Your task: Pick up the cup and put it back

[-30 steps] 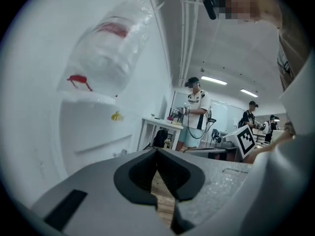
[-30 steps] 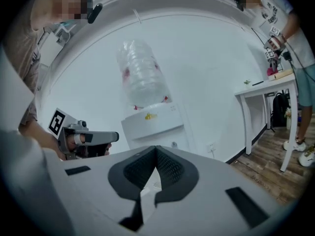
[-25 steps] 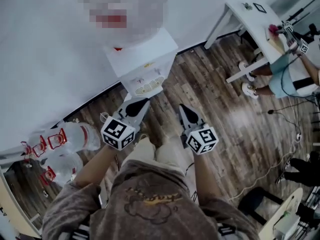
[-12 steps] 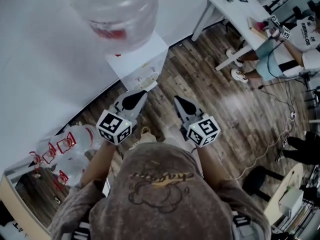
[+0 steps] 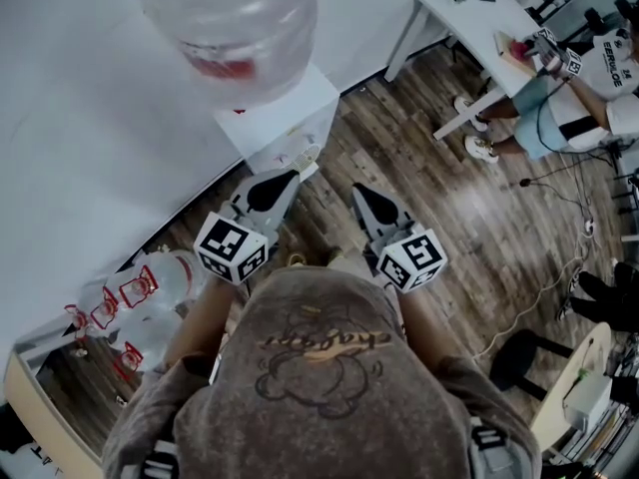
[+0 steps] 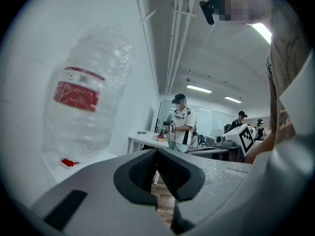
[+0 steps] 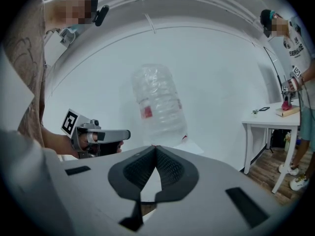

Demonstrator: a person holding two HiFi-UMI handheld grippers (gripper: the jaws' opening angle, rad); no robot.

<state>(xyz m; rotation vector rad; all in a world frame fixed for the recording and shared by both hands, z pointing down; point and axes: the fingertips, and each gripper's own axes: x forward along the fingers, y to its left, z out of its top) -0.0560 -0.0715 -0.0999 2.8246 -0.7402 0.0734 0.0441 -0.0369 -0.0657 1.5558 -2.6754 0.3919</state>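
Note:
No cup shows clearly in any view. A white water dispenser (image 5: 270,113) with a big clear bottle (image 5: 228,23) on top stands against the wall in front of me. My left gripper (image 5: 283,180) is shut and empty, pointing at the dispenser's front from a short way off. Beside it, my right gripper (image 5: 359,192) is also shut and empty. In the left gripper view the jaws (image 6: 156,151) meet below the bottle (image 6: 83,112). In the right gripper view the closed jaws (image 7: 155,147) point at the bottle (image 7: 157,104), and the left gripper (image 7: 123,134) shows at the left.
Spare water bottles (image 5: 140,297) with red handles lie on the wooden floor at the left. A white table (image 5: 469,18) stands at the right rear with a person (image 5: 589,78) at it. A black stool (image 5: 524,352) and cables are on the floor at the right.
Both grippers stay shut and side by side in front of the dispenser. The head camera has shifted, so the dispenser and table sit differently in view than a second ago.

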